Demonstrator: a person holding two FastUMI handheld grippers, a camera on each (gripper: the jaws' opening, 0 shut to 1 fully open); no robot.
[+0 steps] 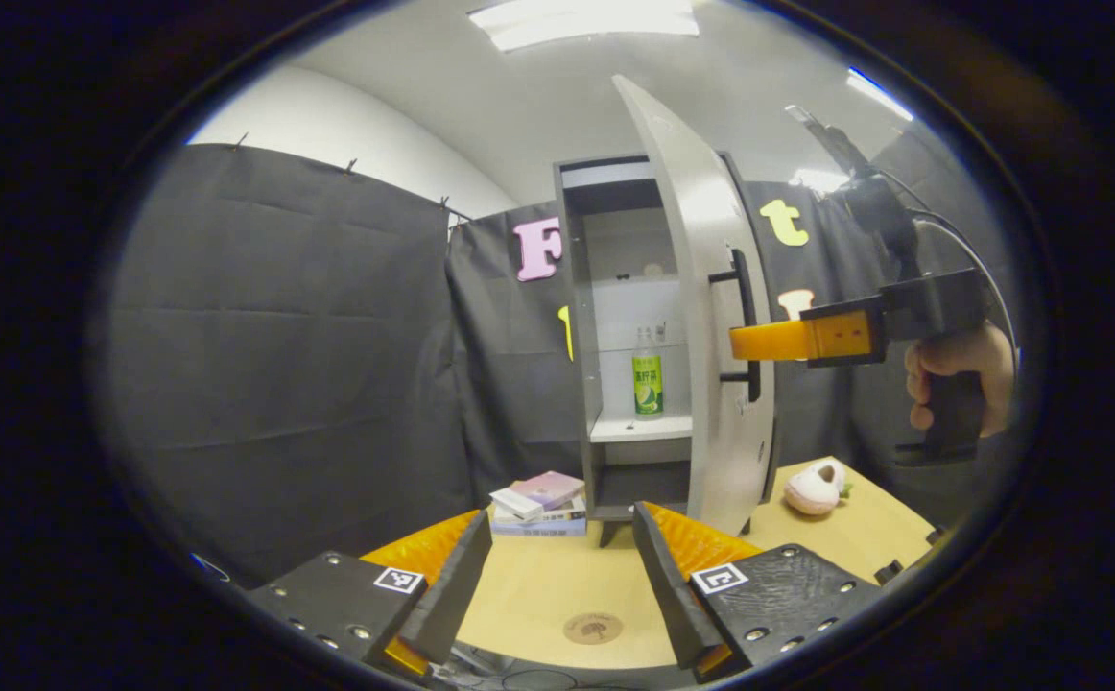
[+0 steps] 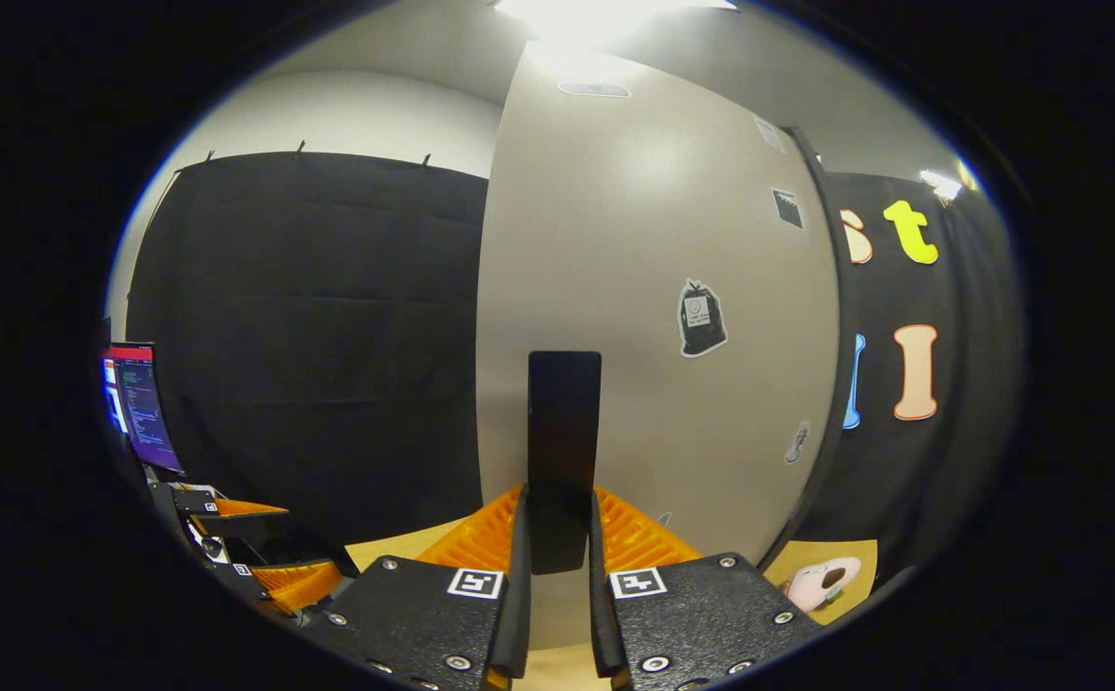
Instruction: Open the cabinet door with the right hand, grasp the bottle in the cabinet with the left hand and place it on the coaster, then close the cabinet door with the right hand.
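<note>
- Plainly swung open: cabinet door, standing edge-on at the right of the cabinet.
- On the counter: books left of the cabinet, plush toy right.
- Clamped on the black door handle: right gripper, fingers pressing both sides.
- Held wide with nothing between: left gripper, near the counter's edge.
- Upright on a cabinet shelf: bottle.
- Bare, between the left fingers: coaster.
</note>
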